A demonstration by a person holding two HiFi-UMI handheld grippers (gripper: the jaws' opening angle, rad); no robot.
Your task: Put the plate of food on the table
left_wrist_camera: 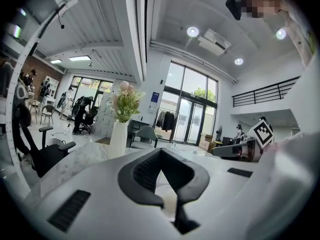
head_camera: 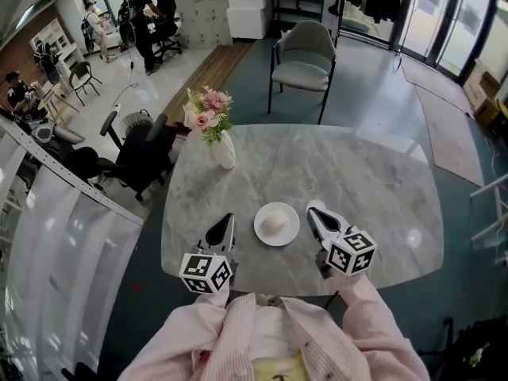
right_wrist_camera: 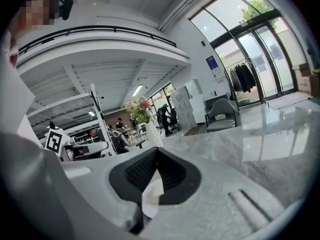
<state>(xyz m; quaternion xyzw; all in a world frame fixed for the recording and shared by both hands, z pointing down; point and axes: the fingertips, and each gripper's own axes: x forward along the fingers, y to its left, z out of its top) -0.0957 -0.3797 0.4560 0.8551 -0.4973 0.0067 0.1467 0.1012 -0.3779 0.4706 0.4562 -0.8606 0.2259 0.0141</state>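
Note:
A small white plate [head_camera: 276, 224] with a pale round bun on it rests on the grey marble table [head_camera: 357, 181], close to the near edge. My left gripper [head_camera: 228, 219] hovers just left of the plate with its jaws shut and nothing in them. On the plate's other side is my right gripper [head_camera: 314, 209], also shut and empty, a small gap away from the rim. In the left gripper view the closed jaws [left_wrist_camera: 161, 160] hide most of the plate. A white sliver of the plate [right_wrist_camera: 151, 198] shows under the closed jaws [right_wrist_camera: 156, 151] in the right gripper view.
A white vase of pink flowers [head_camera: 223, 151] stands at the table's far left. A grey chair [head_camera: 302, 62] sits behind the far edge and a black office chair [head_camera: 135, 153] is off to the left. People work at desks far back left.

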